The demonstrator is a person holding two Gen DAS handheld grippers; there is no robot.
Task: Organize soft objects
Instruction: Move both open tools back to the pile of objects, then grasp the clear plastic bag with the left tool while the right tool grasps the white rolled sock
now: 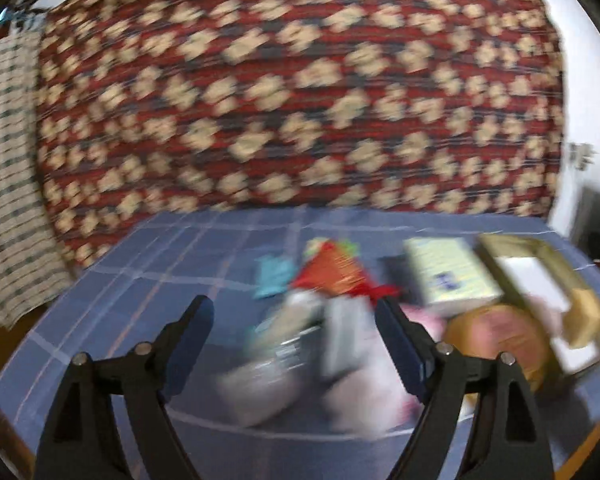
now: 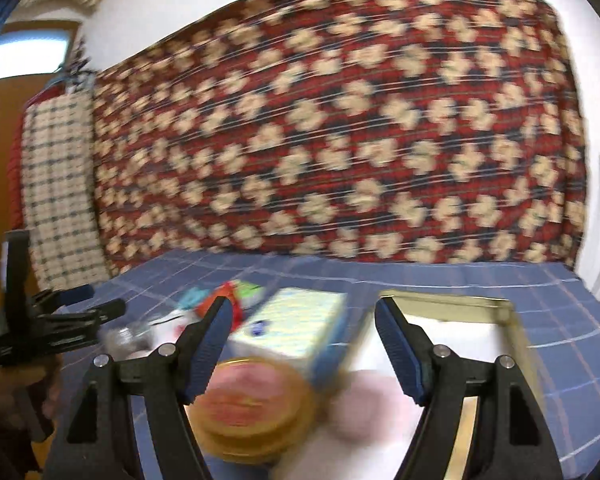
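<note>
Both views smeared by motion blur; detail is poor.

Left tongs (image 1: 294,322): jaws wide apart, nothing between the pads. Beyond them a blurred grey-and-white soft heap (image 1: 300,360) lies on the blue checked cloth covering the tabletop (image 1: 140,260). A teal scrap (image 1: 274,276) and an orange-red patterned soft item (image 1: 332,272) lie just behind the heap.

Right tongs (image 2: 303,324): jaws apart, empty. Below them sit a round amber-rimmed lid or tin with a pink centre (image 2: 252,400) and a pale pink soft lump (image 2: 364,408). A pale striped rectangular box (image 2: 292,328) lies beside an open olive-gold cardboard tray (image 2: 516,344).

Risks, as I judge them: closing on that heap in this blur may pinch the cloth too, dragging everything. The tin is hard; grabbing it by mistake would mis-sort. The tongs work near each other; they could collide.
</note>
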